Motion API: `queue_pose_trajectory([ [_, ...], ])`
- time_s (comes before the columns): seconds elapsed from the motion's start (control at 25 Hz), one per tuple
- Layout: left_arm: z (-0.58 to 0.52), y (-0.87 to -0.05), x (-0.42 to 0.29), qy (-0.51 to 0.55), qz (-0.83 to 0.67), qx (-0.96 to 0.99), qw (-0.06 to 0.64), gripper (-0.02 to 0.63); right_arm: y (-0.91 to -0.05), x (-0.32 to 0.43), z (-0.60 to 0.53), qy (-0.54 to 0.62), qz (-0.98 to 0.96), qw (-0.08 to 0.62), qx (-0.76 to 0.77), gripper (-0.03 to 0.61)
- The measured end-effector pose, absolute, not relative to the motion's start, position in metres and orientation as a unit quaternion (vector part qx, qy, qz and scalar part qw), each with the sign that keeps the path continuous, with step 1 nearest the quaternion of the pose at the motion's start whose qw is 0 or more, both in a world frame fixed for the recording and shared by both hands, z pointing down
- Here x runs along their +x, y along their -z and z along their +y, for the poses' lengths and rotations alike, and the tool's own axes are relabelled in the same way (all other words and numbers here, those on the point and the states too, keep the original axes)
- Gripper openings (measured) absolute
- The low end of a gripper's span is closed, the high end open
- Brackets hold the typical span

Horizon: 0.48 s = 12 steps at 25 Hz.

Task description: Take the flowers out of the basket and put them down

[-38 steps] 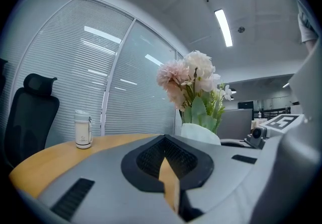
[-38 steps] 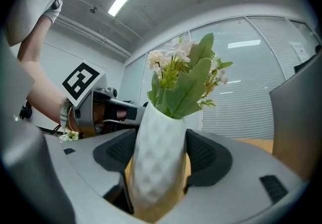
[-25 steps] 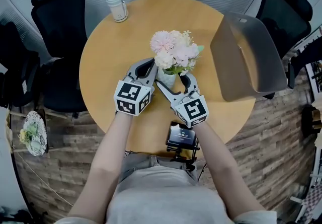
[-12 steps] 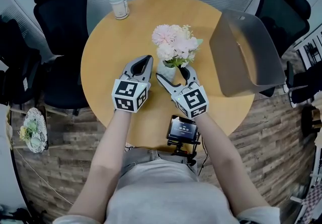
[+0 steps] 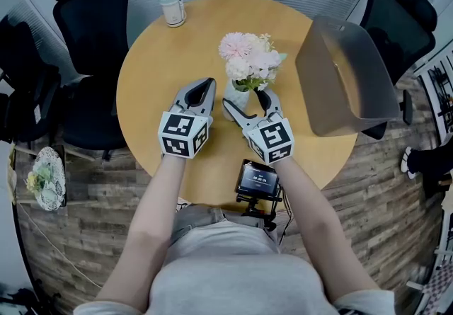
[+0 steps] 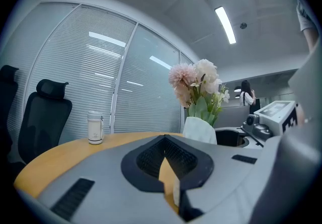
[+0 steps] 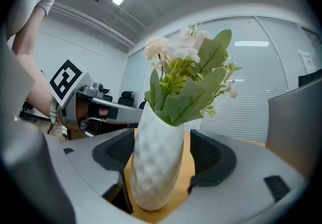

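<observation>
Pink and cream flowers (image 5: 248, 64) stand in a white dimpled vase (image 5: 236, 96) near the middle of the round wooden table (image 5: 159, 73). My right gripper (image 5: 245, 99) is open, one jaw on each side of the vase; in the right gripper view the vase (image 7: 155, 162) fills most of the gap of that gripper (image 7: 163, 156), with table showing beside the right pad. My left gripper (image 5: 200, 88) rests shut on the table, left of the vase and apart from it. The grey basket (image 5: 354, 94) sits at the table's right edge.
A lidded white cup (image 5: 172, 7) stands at the table's far left. A small screen on a mount (image 5: 257, 182) sits at the near edge. Black office chairs (image 5: 92, 20) ring the table. A plate with greenery (image 5: 44, 186) lies at the left on the floor.
My left gripper has drawn back from the vase to the left. The vase and my right gripper around it have stayed where they were.
</observation>
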<state>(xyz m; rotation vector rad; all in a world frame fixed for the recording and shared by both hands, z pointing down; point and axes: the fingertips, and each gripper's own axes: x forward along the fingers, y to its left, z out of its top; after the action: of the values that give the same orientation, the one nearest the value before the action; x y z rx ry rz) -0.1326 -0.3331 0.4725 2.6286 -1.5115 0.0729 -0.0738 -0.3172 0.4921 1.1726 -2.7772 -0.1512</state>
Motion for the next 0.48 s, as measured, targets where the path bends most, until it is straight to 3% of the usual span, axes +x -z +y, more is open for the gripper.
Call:
queue_pose_trajectory([
  [0.48,-0.318,-0.464,-0.130,-0.012,-0.508,0.860,0.056,0.003,-0.491,-0.065,-0.301,0.024,-0.924,0.064,0.377,0.371],
])
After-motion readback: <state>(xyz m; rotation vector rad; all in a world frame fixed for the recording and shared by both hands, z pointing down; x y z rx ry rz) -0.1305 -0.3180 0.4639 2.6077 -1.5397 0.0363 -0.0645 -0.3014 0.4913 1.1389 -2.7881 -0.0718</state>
